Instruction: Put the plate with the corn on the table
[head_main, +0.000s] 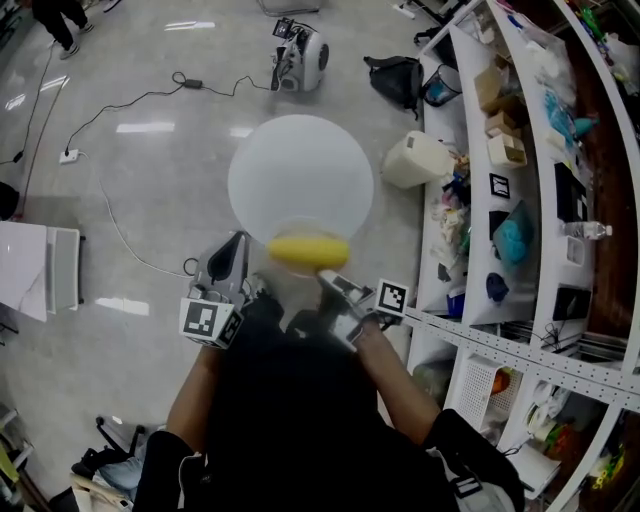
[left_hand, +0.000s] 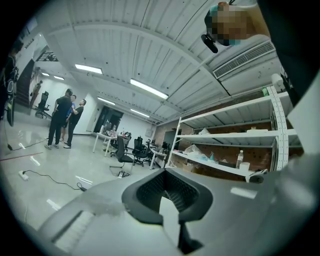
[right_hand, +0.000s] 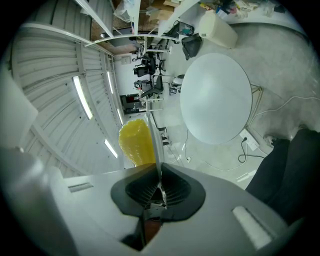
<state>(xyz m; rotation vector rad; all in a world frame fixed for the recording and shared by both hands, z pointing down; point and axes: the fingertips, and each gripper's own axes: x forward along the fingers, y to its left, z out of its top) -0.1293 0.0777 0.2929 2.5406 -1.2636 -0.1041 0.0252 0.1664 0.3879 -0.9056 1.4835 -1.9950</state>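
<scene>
Right gripper (right_hand: 159, 186) pinches the rim of a clear plate (right_hand: 155, 142), seen edge-on between its jaws, with the yellow corn (right_hand: 136, 142) lying on it. In the head view the corn (head_main: 308, 250) hangs in the air over the near edge of the round white table (head_main: 300, 170). Just beside it, the left gripper (head_main: 228, 262) has its jaws pressed together on nothing. Shelves (head_main: 520, 150) stand beyond the table's right edge.

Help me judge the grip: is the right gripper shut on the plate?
Shut. The right gripper pinches the plate by its thin rim, the corn beside.
</scene>
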